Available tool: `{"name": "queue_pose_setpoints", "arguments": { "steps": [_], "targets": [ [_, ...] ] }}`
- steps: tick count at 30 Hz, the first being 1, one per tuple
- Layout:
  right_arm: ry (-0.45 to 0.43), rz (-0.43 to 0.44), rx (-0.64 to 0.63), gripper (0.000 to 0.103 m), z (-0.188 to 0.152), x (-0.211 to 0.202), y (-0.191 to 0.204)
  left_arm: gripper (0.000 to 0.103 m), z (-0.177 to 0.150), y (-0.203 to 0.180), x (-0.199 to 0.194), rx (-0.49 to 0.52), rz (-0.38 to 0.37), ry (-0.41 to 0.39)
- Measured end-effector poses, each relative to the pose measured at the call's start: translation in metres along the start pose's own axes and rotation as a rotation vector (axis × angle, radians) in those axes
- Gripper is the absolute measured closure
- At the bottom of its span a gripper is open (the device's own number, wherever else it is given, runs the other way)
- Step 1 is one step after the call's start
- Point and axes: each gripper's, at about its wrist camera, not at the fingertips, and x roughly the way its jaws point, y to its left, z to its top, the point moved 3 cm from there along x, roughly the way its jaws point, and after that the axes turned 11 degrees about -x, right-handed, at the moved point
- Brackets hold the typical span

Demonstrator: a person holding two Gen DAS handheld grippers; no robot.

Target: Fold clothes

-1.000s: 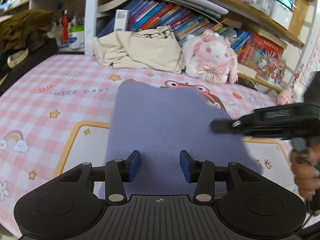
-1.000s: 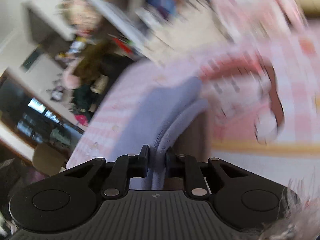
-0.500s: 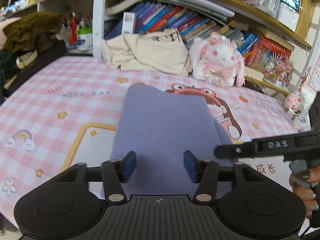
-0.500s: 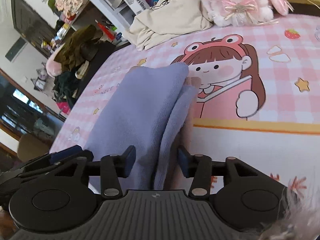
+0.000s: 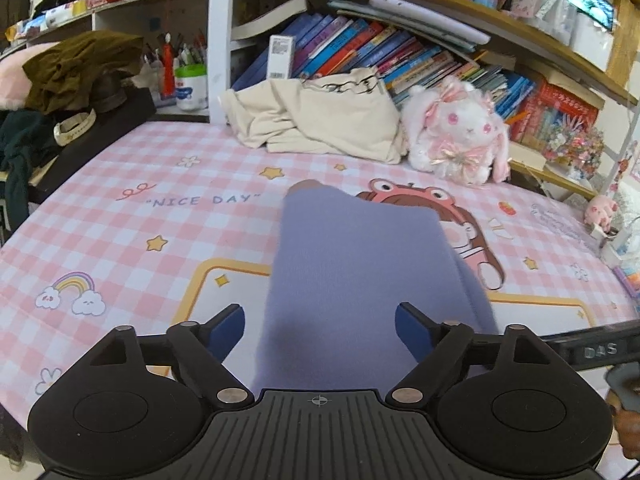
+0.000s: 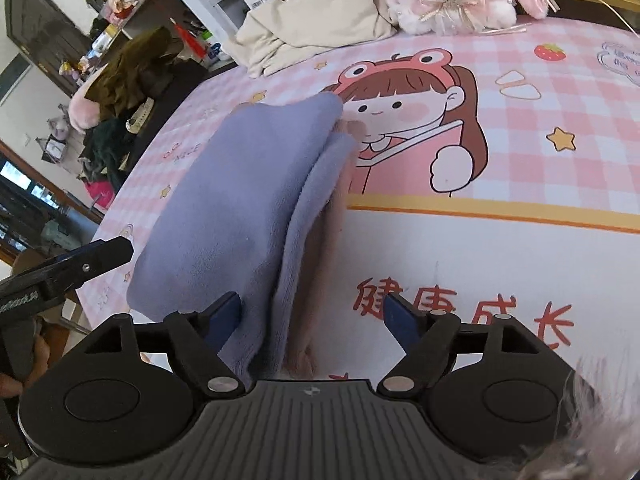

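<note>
I am seeing both views evenly and fairly brightly lit by soft indoor light, with no hard glare anywhere. The left gripper (image 5: 319,326) is casting a dim, blurry shadow on the purple cloth (image 5: 360,280) just ahead of it. The fisheye lens is bending the bookshelf (image 5: 440,12) into a curve and rounding the pink checked mat (image 5: 120,216) toward the edges. In the right view, the folds of the cloth (image 6: 240,200) are looking slightly soft, and something pale and fuzzy is blurring the lower right corner.
</note>
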Motion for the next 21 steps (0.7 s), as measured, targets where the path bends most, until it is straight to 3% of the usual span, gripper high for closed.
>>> {"name": "queue_pose_setpoints", "arguments": {
  "steps": [7,12,21],
  "targets": [
    [0.007,0.001,0.152,0.023,-0.001,0.009,-0.004,0.018,0.013,0.026,0.029,-0.03,-0.083,0.107],
    [-0.01,-0.002,0.26,0.022,-0.003,0.014,0.0,0.018,0.017,0.045,0.054,-0.133,-0.189,0.218],
    [-0.04,-0.078,0.328,0.044,-0.003,0.024,0.019,0.019,0.016,0.056,0.086,-0.195,-0.326,0.362]
  ]
}}
